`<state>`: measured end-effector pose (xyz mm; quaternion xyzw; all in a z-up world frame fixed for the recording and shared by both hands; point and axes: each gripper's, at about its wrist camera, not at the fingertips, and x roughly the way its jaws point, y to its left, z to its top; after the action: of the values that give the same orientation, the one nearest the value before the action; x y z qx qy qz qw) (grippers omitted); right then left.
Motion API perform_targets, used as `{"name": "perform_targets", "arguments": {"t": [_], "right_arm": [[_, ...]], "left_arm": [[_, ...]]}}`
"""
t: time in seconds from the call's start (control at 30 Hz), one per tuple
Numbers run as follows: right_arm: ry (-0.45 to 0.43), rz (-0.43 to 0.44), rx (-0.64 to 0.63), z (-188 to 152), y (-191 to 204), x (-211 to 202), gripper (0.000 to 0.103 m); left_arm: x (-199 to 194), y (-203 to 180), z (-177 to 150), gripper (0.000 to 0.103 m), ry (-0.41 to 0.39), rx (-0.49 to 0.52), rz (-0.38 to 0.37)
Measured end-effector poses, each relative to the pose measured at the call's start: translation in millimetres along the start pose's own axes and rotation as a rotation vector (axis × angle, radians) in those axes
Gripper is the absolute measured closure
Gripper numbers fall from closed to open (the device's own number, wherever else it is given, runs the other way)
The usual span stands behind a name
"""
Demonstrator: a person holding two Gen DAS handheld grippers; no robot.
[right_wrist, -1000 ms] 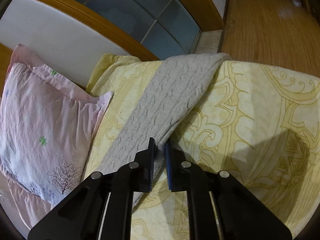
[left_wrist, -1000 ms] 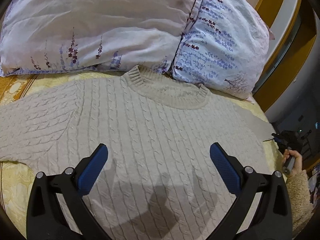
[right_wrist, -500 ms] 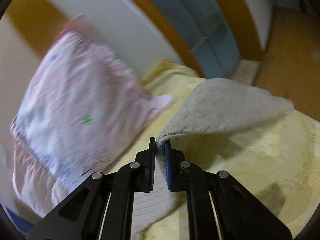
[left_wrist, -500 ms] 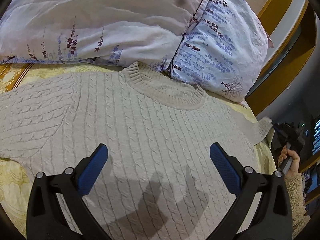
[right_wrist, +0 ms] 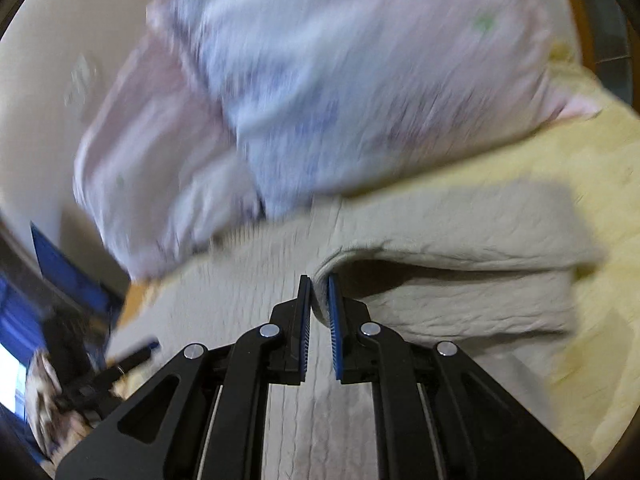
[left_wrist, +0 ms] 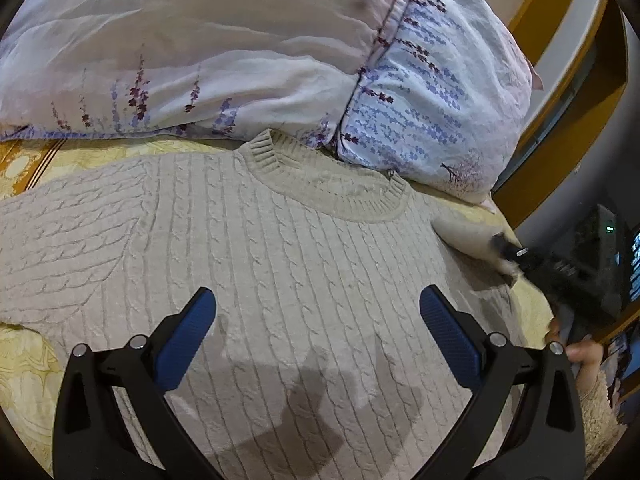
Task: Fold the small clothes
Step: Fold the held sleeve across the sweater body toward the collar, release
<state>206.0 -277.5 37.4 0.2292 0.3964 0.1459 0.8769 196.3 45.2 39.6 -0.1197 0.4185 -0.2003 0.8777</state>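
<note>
A beige cable-knit sweater (left_wrist: 248, 264) lies flat on the bed, collar toward the pillows. My left gripper (left_wrist: 316, 332) is open and empty, hovering over the sweater's chest. My right gripper (right_wrist: 319, 292) is shut on the sweater's right sleeve (right_wrist: 460, 236) near the cuff and holds it lifted and folded over toward the body. In the left wrist view the right gripper (left_wrist: 508, 250) shows at the right with the sleeve (left_wrist: 460, 232) in it. The sweater's left sleeve (left_wrist: 48, 232) lies spread out to the left.
Two floral pillows, a white and lilac one (left_wrist: 192, 52) and a blue-patterned one (left_wrist: 432, 92), sit right behind the collar. A yellow patterned bedspread (left_wrist: 24, 368) covers the bed. A wooden bed frame (left_wrist: 560, 80) runs along the right.
My right gripper has carried the right sleeve up and inward from the bed's edge toward the sweater's body. The left gripper has stayed open over the chest, drifting slightly.
</note>
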Motion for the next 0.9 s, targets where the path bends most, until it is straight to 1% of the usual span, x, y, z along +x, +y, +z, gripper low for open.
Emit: {"name": "perform_targets", "arguments": {"t": [0.1,0.2,0.23,0.27,0.3,0.43,0.53,0.6,0.63,0.67,0.73,0.77,0.8,0.83,0.9], "right_arm": [[0.054,0.007,0.041,-11,-6,11,0.092],[0.052,0.064,0.15,-15,-24,3,0.09],[0.038,0.081,0.206,-15,-34,-2,0.083],[0.026,0.08,0.233,-14,-38,-5,0.073],[0.01,0.075,0.265,-14,-46,-9,0.07],[-0.057,0.044,0.386,-8,-74,-29,0.069],[-0.083,0.033,0.486,-4,-95,-37,0.069],[-0.107,0.005,0.528,-3,-106,-42,0.069],[-0.121,-0.036,0.535,-1,-109,-44,0.069],[-0.13,-0.058,0.532,-1,-110,-44,0.069],[-0.154,-0.121,0.506,4,-108,-46,0.07],[-0.168,-0.156,0.48,6,-104,-46,0.08],[-0.18,-0.183,0.451,9,-100,-48,0.085],[-0.196,-0.209,0.408,13,-92,-49,0.088],[-0.232,-0.218,0.339,20,-77,-55,0.091]], "left_arm": [[0,-5,-2,0.002,0.009,0.021,-0.002],[0,-5,-2,0.002,0.014,0.018,-0.015],[0,-4,-2,0.002,0.015,0.015,-0.016],[0,-3,-2,0.002,0.018,0.007,-0.019],[0,-2,-2,0.002,0.021,-0.001,-0.022],[-2,4,-4,0.002,0.027,-0.018,-0.025],[-3,7,-5,0.002,0.024,-0.017,-0.022],[-5,10,-4,0.002,0.023,-0.029,-0.031],[-5,12,-4,0.002,0.022,-0.039,-0.038],[-5,14,-3,0.002,0.021,-0.048,-0.045],[-6,18,-2,0.002,0.018,-0.066,-0.056],[-7,22,-1,0.002,0.016,-0.08,-0.065],[-7,24,0,0.002,0.013,-0.091,-0.074],[-8,27,1,0.002,0.011,-0.102,-0.081],[-11,34,2,0.002,0.004,-0.128,-0.095]]}}
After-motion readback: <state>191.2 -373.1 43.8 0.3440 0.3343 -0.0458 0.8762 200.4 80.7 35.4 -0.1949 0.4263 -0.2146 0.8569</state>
